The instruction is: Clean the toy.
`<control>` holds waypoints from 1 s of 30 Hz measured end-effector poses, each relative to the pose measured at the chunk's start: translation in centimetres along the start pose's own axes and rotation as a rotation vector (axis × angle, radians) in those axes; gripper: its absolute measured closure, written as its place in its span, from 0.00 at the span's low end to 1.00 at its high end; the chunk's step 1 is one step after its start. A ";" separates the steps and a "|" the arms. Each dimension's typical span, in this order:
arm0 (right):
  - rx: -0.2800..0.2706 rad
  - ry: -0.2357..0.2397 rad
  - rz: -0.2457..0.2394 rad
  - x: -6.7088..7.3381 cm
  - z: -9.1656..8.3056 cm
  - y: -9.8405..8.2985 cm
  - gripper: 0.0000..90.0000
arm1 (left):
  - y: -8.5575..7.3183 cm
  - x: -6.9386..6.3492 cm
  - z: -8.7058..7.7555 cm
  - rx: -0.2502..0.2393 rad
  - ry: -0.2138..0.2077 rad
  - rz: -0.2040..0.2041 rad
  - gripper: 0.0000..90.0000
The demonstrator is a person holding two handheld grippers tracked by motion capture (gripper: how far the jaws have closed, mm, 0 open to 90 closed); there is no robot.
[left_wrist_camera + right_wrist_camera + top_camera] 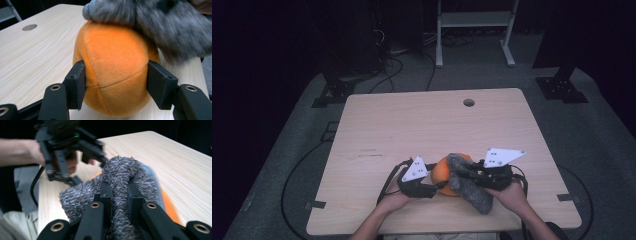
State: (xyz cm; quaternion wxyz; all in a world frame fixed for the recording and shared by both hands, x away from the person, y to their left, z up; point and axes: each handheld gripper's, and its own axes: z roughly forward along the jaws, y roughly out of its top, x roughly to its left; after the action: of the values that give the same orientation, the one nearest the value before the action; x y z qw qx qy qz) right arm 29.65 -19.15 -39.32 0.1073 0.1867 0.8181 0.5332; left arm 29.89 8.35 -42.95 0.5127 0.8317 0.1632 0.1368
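The desk (412, 125) is bare but for a round hole (469, 102) near its far edge, and all the work sits at its near edge, just in front of the person. There an orange ball (443, 172), soft and plush, rests on the desk between the two hands. The left gripper (432, 186) comes at it from the left, and in the left gripper view its fingers (77, 82) press on the ball's (115, 67) two sides at about mid-height, denting the plush, so the ball is gripped and steadied. Over the ball's top and right side lies a grey fuzzy cloth (467, 182), its long axis running from the ball's far top down and toward the near right, where its loose end trails onto the desk. The right gripper (469, 175) reaches in from the right, and its fingers (106, 195) are closed tight on a fold of the cloth (122, 177). So the cloth lies on top of the ball, and the right hand, which is nearer to it, is the one placed to drag it across the surface, probably as a wipe. Nothing stands in the way on the desk; the only crowding is the left gripper (75, 152) itself, just beyond the cloth in the right gripper view.
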 end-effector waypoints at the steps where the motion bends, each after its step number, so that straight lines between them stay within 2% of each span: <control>1: -0.010 -0.006 0.024 -0.5 -0.3 -0.3 0.87 | 0.0 0.0 0.0 -0.004 -0.012 -0.013 0.41; 2: -0.018 -0.006 0.050 -0.9 -0.6 -0.6 0.87 | 0.1 0.2 0.1 -0.017 -0.039 -0.048 0.37; 3: -0.023 -0.002 0.065 -1.1 -0.7 -0.9 0.87 | 0.1 0.6 0.1 -0.026 -0.070 -0.103 0.31; 4: -0.018 -0.002 0.061 -1.1 -0.7 -1.2 0.87 | 0.1 0.9 0.1 -0.044 -0.085 -0.158 0.26; 5: -0.011 0.013 0.063 -0.9 -0.7 -1.3 0.87 | 0.1 1.1 0.1 -0.057 -0.093 -0.196 0.26; 7: 0.005 0.012 0.041 -0.6 -0.8 -1.1 0.87 | 0.0 1.1 0.1 -0.061 -0.071 -0.204 0.33; 8: 0.008 0.008 0.028 -0.5 -1.0 -0.8 0.87 | 0.1 0.9 0.2 -0.060 -0.058 -0.196 0.37; 10: 0.009 0.007 0.006 -0.4 -1.3 0.2 0.87 | 0.4 0.4 0.2 -0.054 -0.033 -0.148 0.41; 12: 0.001 0.030 -0.013 -0.1 -1.3 1.1 0.87 | 0.6 0.0 0.2 -0.043 -0.028 -0.096 0.42; 14: 0.014 0.056 -0.044 0.6 -0.8 1.9 0.87 | 0.7 -0.6 0.2 -0.032 -0.038 -0.030 0.43; 15: 0.029 0.064 -0.055 0.9 -0.4 2.0 0.87 | 0.8 -1.0 0.3 -0.027 -0.039 0.021 0.43; 16: 0.053 0.074 -0.076 1.3 0.2 2.2 0.87 | 0.9 -1.4 0.2 -0.025 -0.033 0.052 0.44; 17: 0.069 0.078 -0.084 1.4 0.5 2.1 0.87 | 0.8 -1.7 0.3 -0.013 -0.021 0.105 0.44; 18: 0.078 0.079 -0.087 1.3 0.6 2.0 0.87 | 0.7 -1.7 0.2 -0.008 -0.020 0.113 0.45; 21: 0.051 0.054 -0.043 0.1 -0.2 1.4 0.87 | 0.3 -1.3 0.1 -0.013 -0.027 0.089 0.45; 23: 0.051 0.018 -0.006 -1.1 -1.0 0.9 0.87 | 0.2 -1.1 0.1 -0.011 -0.026 0.078 0.45; 25: 0.050 0.005 0.022 -1.8 -1.4 0.4 0.87 | 0.4 -0.9 0.1 -0.001 -0.004 0.042 0.41; 26: 0.052 0.002 0.033 -1.9 -1.5 0.3 0.87 | 0.5 -0.7 0.2 0.001 -0.003 -0.001 0.36; 28: 0.041 0.004 0.040 -1.8 -1.3 -0.1 0.87 | 0.8 -0.3 0.4 -0.006 -0.029 -0.104 0.24; 30: 0.035 0.031 0.049 -1.5 -1.0 -0.4 0.87 | 0.8 -0.3 0.5 -0.018 -0.055 -0.162 0.22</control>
State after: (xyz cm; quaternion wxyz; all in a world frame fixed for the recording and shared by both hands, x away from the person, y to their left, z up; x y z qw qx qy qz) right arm 30.57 -20.78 -39.26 0.0781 0.2003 0.8239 0.5243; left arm 29.97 7.44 -42.44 0.5336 0.8147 0.2148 0.0736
